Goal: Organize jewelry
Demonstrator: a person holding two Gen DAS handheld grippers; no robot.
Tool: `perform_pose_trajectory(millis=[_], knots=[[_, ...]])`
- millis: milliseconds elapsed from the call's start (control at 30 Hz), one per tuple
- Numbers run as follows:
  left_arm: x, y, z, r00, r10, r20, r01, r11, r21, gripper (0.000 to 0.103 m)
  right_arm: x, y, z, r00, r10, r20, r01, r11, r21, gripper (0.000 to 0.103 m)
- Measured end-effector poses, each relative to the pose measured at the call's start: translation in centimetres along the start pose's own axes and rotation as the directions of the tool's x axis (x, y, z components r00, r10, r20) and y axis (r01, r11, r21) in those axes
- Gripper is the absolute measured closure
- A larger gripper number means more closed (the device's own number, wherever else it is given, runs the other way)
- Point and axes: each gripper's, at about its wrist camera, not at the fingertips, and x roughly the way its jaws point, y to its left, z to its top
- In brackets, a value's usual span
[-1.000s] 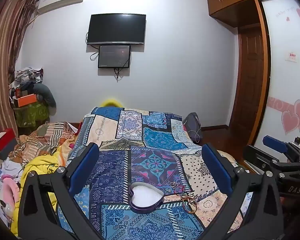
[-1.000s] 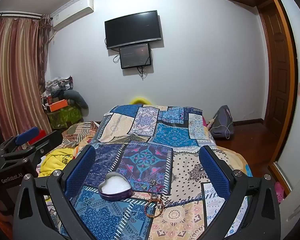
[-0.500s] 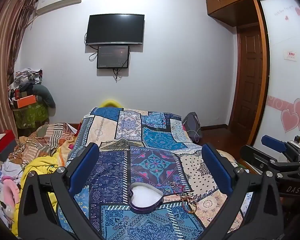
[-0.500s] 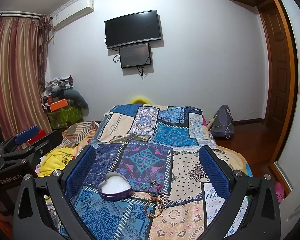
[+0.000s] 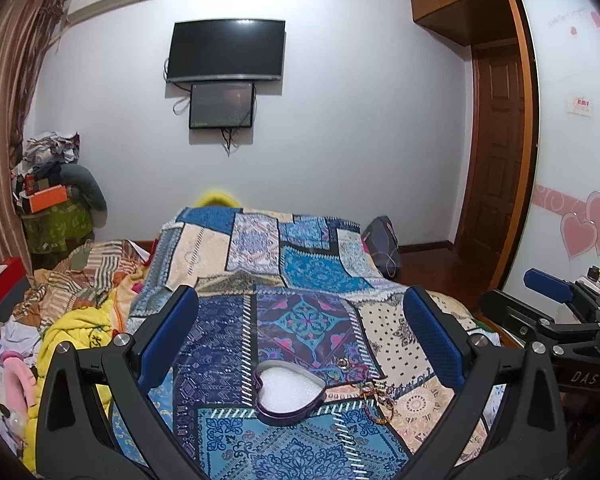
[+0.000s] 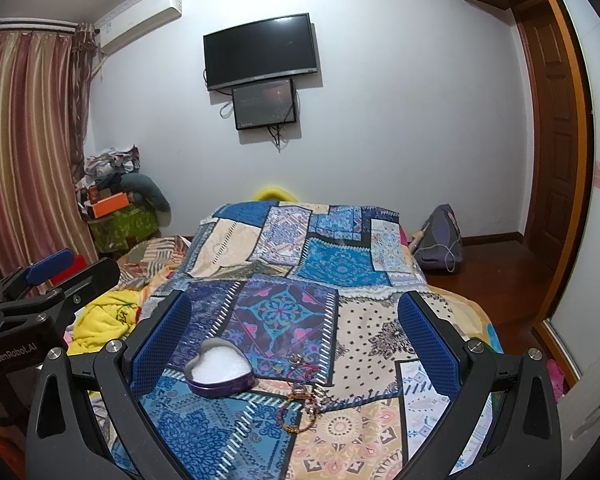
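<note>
A purple heart-shaped tin (image 5: 289, 394) (image 6: 219, 373) with white foam inside lies open on the patchwork bedspread (image 5: 300, 280) (image 6: 332, 256). Just right of it lie small rings (image 5: 342, 363) (image 6: 295, 358) and a beaded bracelet (image 5: 376, 404) (image 6: 296, 416) in a loose cluster. My left gripper (image 5: 300, 340) is open, held above the bed with the tin between its blue pads. My right gripper (image 6: 296, 340) is open too, framing the tin and the jewelry. Each gripper shows at the other view's edge: the right gripper (image 5: 556, 312), the left gripper (image 6: 48, 280).
Heaped clothes and a yellow blanket (image 5: 72, 332) (image 6: 104, 316) fill the bed's left side. A bag (image 5: 382, 246) (image 6: 440, 240) sits on the wooden floor at the right. A wooden door (image 5: 496, 152) and a wardrobe with heart stickers (image 5: 580, 200) stand right; a TV (image 5: 226, 50) hangs ahead.
Both views drift very slightly; the tin and jewelry keep their places on the bedspread. Both grippers stay open.
</note>
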Motion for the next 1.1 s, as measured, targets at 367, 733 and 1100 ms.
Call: perform_pose_trajectory(millis=[367,733,1100], knots=[[6.6,-1.1,-2.8,0.985,-0.069,-0.157,0.066,0.998,-0.020,0.000,3.3,-3.5,-2.4,0.986,-0.063,-0.153,0.069,0.997,0.031,0.002],[12.6,-3.5,-6.5,0.939,-0.081,-0.335,0.111,0.991,0.072,0.006,6.1,-6.2,-5.6,0.944,-0.035,-0.327,0.047,0.999,0.028,0.042],[17.5,-5.8,-10.0,0.820,-0.210,-0.533,0.270,0.962,0.037,0.048,7.5,-7.0,-7.7,0.909,0.030,-0.417,-0.007,0.998,0.056,0.056]])
